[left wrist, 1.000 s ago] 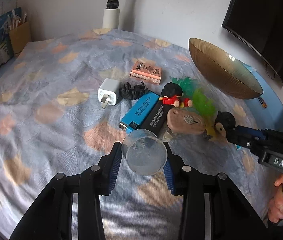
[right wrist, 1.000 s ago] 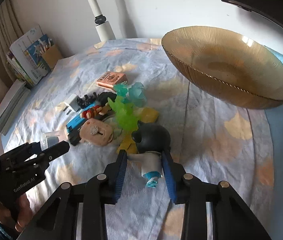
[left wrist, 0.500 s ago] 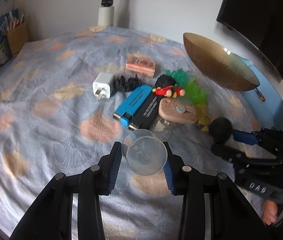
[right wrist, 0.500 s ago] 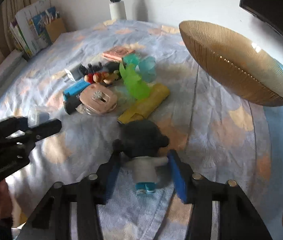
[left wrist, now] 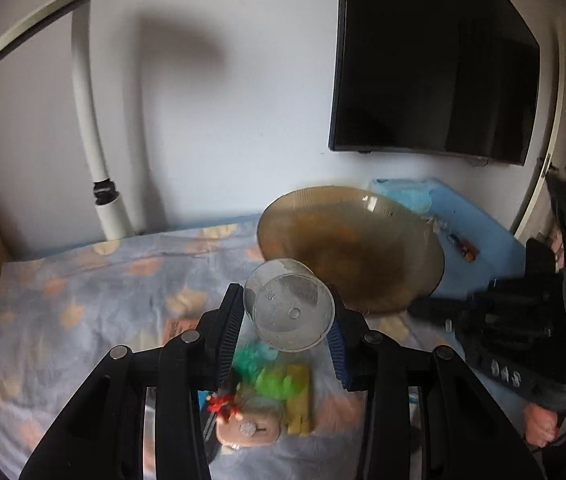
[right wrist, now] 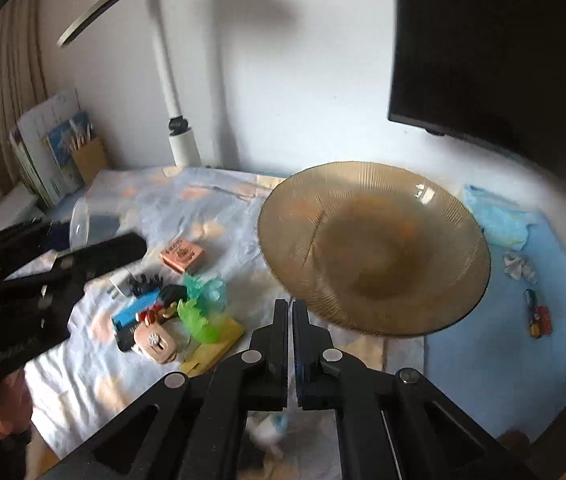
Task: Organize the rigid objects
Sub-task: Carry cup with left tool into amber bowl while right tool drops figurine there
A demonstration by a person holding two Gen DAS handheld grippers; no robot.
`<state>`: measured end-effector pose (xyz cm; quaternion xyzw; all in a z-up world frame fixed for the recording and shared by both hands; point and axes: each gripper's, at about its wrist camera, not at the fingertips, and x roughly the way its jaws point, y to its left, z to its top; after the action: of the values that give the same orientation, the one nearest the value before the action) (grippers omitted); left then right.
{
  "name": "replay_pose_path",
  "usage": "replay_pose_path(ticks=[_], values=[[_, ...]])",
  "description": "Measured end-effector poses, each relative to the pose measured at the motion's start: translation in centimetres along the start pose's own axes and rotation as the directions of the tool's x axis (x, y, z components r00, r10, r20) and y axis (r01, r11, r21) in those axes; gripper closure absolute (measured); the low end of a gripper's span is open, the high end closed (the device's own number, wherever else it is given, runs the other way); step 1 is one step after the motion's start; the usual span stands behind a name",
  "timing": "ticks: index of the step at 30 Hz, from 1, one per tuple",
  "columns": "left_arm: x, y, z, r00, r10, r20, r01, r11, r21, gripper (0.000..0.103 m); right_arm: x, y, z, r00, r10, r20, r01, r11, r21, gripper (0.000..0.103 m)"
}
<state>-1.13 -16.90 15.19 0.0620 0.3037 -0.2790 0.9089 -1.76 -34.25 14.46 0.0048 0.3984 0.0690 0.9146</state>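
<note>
Left gripper (left wrist: pixel 287 328): pinching a clear plastic cup (left wrist: pixel 289 310), centre frame, in front of the amber glass bowl (left wrist: pixel 363 240).
Right gripper (right wrist: pixel 291 336): jaws pressed together, nothing between them; lower centre.
Toy pile (right wrist: pixel 171 316): left of centre on the patterned cloth (right wrist: pixel 83 380).

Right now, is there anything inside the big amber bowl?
The amber bowl looks empty in both views; only its ribbed wall and brownish centre show. The clear cup between the left gripper's jaws hides part of its near rim in the left view.
</note>
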Motion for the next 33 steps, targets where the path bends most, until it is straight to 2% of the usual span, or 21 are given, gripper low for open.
replay_pose_path(ticks=[2, 3, 5, 7, 8, 10, 12, 15, 17, 18, 21, 23, 26, 28, 31, 33], values=[[0.4, 0.2, -0.6, 1.000, -0.012, -0.014, 0.012, 1.000, -0.009, 0.067, -0.1, -0.6, -0.3, 0.997, 0.072, -0.034, -0.073, 0.997, -0.011, 0.101], [0.5, 0.3, -1.0, 1.000, -0.007, -0.026, 0.006, 1.000, -0.009, 0.067, 0.0, -0.3, -0.8, 0.994, 0.097, -0.060, -0.099, 0.994, -0.036, 0.094], [1.1, 0.3, -2.1, 0.998, 0.007, -0.062, -0.008, 1.000, -0.006, 0.067, 0.6, 0.2, -2.9, 0.982, 0.125, -0.140, -0.132, 0.990, -0.044, 0.077], [1.2, 0.1, -2.9, 0.997, -0.002, -0.083, 0.001, 1.000, -0.007, 0.067, 0.9, 0.5, -5.8, 0.969, 0.137, -0.208, -0.145, 0.989, -0.025, 0.050], [1.1, 0.1, -3.3, 0.996, -0.008, -0.090, 0.007, 1.000, -0.009, 0.067, 0.9, 0.2, -7.2, 0.968, 0.116, -0.224, -0.119, 0.993, 0.003, 0.047], [0.9, 0.0, -3.7, 0.995, -0.014, -0.096, 0.013, 1.000, -0.018, 0.067, 0.9, -0.8, -8.9, 0.959, 0.135, -0.248, -0.119, 0.990, 0.081, 0.046], [0.9, 0.0, -3.9, 0.995, -0.017, -0.101, 0.014, 0.999, -0.033, 0.067, 1.2, -1.1, -10.2, 0.945, 0.205, -0.255, -0.165, 0.971, 0.172, 0.045], [0.7, 0.3, -4.2, 0.994, -0.019, -0.107, 0.013, 0.999, -0.051, 0.067, 2.7, -0.3, -10.7, 0.934, 0.237, -0.268, -0.185, 0.961, 0.203, 0.044], [0.3, 0.6, -4.4, 0.994, -0.008, -0.106, 0.002, 0.999, -0.052, 0.067, 4.0, 1.4, -10.7, 0.941, 0.181, -0.286, -0.139, 0.977, 0.161, 0.044], [0.1, 0.7, -4.5, 0.994, -0.003, -0.106, -0.003, 0.999, -0.054, 0.067, 4.8, 2.5, -10.6, 0.946, 0.116, -0.301, -0.085, 0.990, 0.114, 0.043], [0.2, 1.2, -4.7, 0.993, 0.005, -0.114, -0.012, 0.998, -0.064, 0.067, 5.2, 4.0, -10.7, 0.965, -0.006, -0.260, 0.013, 1.000, 0.027, 0.050], [0.5, 1.3, -4.7, 0.993, 0.006, -0.118, -0.013, 0.998, -0.065, 0.067, 5.0, 4.0, -10.6, 0.968, -0.012, -0.252, 0.018, 1.000, 0.024, 0.051], [0.6, 1.0, -3.5, 0.995, 0.003, -0.098, -0.008, 0.999, -0.042, 0.067, 3.2, 3.1, -10.0, 0.980, 0.023, -0.196, -0.015, 0.999, 0.044, 0.051], [0.7, 0.6, -1.9, 0.998, 0.003, -0.069, -0.004, 1.000, -0.022, 0.067, 0.9, 2.3, -8.2, 0.992, 0.025, -0.127, -0.018, 0.998, 0.052, 0.051], [1.5, -0.5, 1.0, 0.999, -0.036, -0.016, 0.036, 0.999, -0.008, 0.067, -1.9, 0.5, -4.6, 1.000, -0.018, -0.019, 0.019, 0.998, 0.063, 0.051], [2.9, -1.4, 2.3, 0.998, -0.065, -0.012, 0.065, 0.998, -0.003, 0.067, -2.9, -1.1, -2.6, 0.998, -0.054, 0.032, 0.051, 0.995, 0.084, 0.051]])
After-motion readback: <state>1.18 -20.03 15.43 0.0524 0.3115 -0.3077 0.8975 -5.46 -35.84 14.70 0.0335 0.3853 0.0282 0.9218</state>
